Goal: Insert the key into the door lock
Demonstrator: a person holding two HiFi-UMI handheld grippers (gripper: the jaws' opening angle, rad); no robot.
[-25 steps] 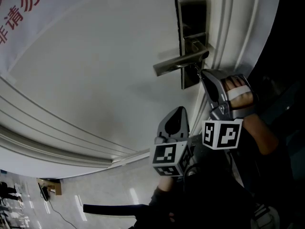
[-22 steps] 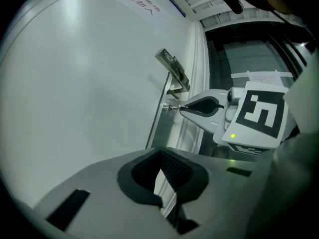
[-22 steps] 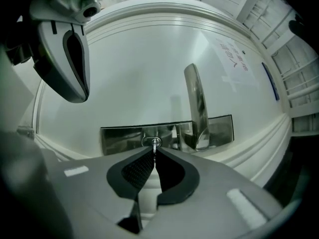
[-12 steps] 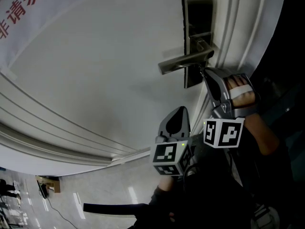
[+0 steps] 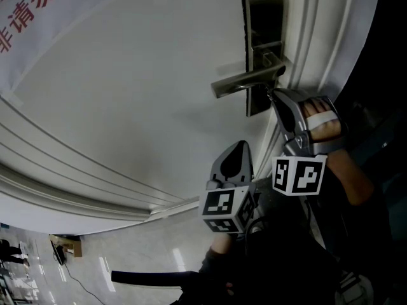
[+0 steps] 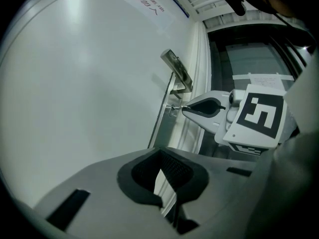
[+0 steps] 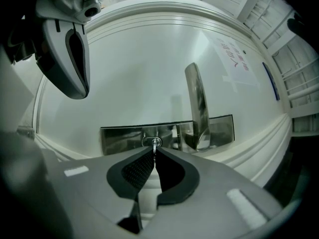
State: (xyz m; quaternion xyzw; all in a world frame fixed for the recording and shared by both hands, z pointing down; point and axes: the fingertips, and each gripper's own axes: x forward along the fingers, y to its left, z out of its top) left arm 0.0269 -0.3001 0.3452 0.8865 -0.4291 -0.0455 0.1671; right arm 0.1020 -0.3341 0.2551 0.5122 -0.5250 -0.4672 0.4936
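Note:
A steel lock plate (image 5: 263, 43) with a lever handle (image 5: 245, 82) sits on the white door (image 5: 127, 107). My right gripper (image 5: 272, 95) is just under the lever, its tips against the plate. In the right gripper view it (image 7: 154, 152) is shut on a small silver key (image 7: 155, 144), whose tip is at the round keyhole (image 7: 151, 141) in the lock plate (image 7: 119, 137), left of the lever handle (image 7: 196, 103). My left gripper (image 5: 238, 147) hangs lower, off the door, and is shut (image 6: 161, 156) on nothing. From there the right gripper (image 6: 185, 108) is seen touching the lock.
A banner with red characters (image 5: 25, 18) hangs at the door's upper left. Raised door-frame moulding (image 5: 318, 37) runs right of the lock. Below the door is a shiny floor with a small box (image 5: 67, 250). A sleeve and hand (image 5: 321, 122) hold the right gripper.
Almost nothing: the head view shifted slightly, and the right gripper has stayed at the keyhole with the key. The left gripper has kept still.

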